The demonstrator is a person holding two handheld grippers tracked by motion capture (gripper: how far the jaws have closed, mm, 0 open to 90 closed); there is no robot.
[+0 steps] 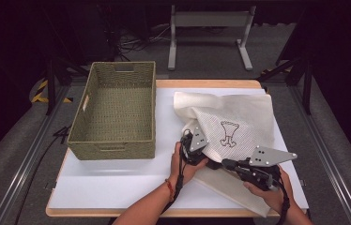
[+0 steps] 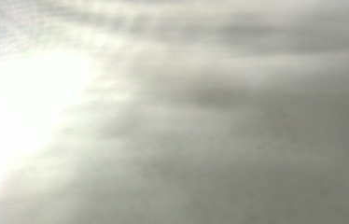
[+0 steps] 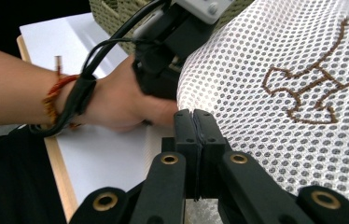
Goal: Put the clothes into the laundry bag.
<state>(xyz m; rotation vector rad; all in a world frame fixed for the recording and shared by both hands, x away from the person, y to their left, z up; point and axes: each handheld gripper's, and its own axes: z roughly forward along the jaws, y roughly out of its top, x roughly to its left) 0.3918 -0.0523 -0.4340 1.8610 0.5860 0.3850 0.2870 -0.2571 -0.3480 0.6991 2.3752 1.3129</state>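
Observation:
A white mesh bag (image 1: pixel 246 112) with a brown stitched figure (image 1: pixel 229 133) lies crumpled on the right half of the white table (image 1: pixel 117 180). My left gripper (image 1: pixel 201 140) pushes into the bag's left side, where the cloth is tented up over it. Its jaws are buried in the fabric, and in the left gripper view blurred white fabric (image 2: pixel 186 116) presses against the lens. My right gripper (image 1: pixel 224 163) holds the bag's near edge. In the right gripper view its jaws stand pressed together (image 3: pixel 194 114) at the rim of the mesh (image 3: pixel 275 93), with the left gripper (image 3: pixel 172 42) and its hand just beyond.
An empty green woven basket (image 1: pixel 112 112) with cut-out handles stands at the table's left, close to my left hand (image 1: pixel 183 164). A bare white surface lies in front of it. Beyond the table, a grey metal stand (image 1: pixel 209 28) rests on the dark floor.

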